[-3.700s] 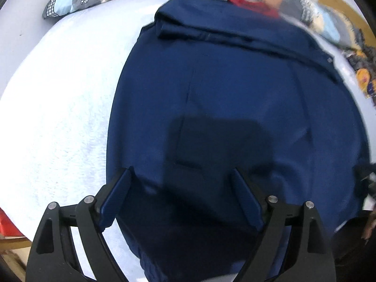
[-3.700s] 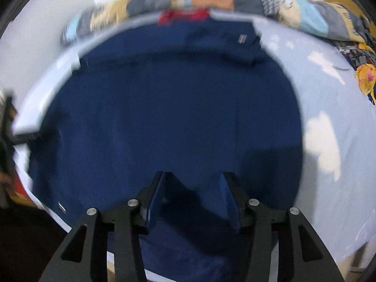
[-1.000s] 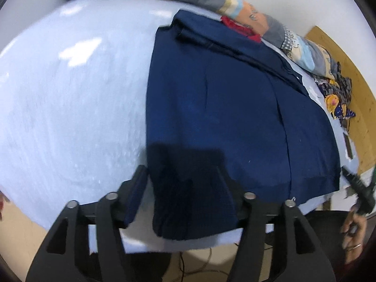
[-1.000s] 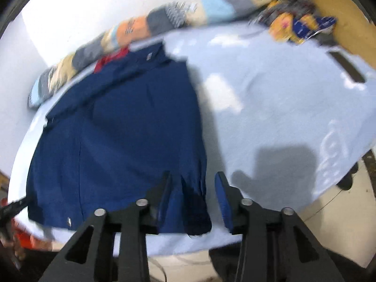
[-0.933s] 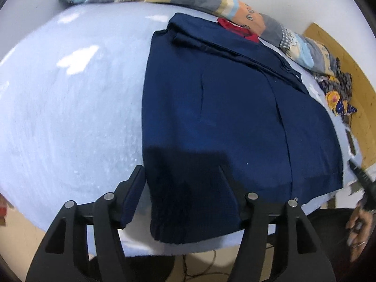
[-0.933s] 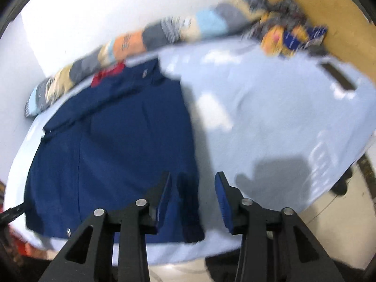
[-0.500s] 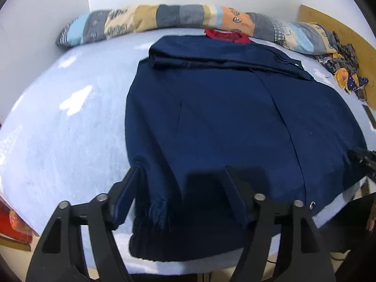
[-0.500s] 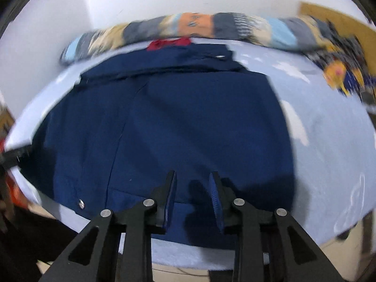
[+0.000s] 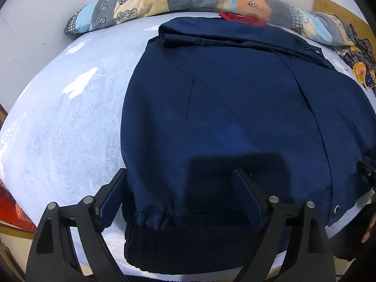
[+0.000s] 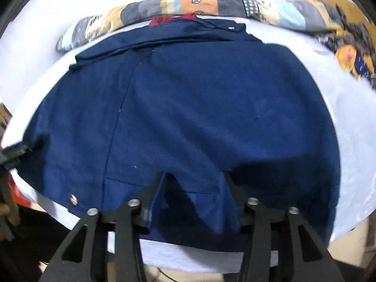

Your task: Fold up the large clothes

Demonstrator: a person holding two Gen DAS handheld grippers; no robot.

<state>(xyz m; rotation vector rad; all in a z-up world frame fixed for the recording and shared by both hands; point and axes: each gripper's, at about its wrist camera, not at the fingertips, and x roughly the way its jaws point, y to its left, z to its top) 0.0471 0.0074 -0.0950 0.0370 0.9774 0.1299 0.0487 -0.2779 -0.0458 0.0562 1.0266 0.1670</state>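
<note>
**Both grippers at the hem, ready to pinch**

The large navy-blue cloth jacket (image 9: 235,108) lies flat on a pale blue fleece-covered bed (image 9: 58,129), hem nearest. The left gripper (image 9: 181,183) gapes wide over the elastic hem corner; the right gripper (image 10: 193,183) stands partly open astride the hem, gripping nothing. Pinch both corners evenly, through all layers. A patchwork bolster (image 9: 164,2) lines the white wall (image 9: 35,18).
</note>
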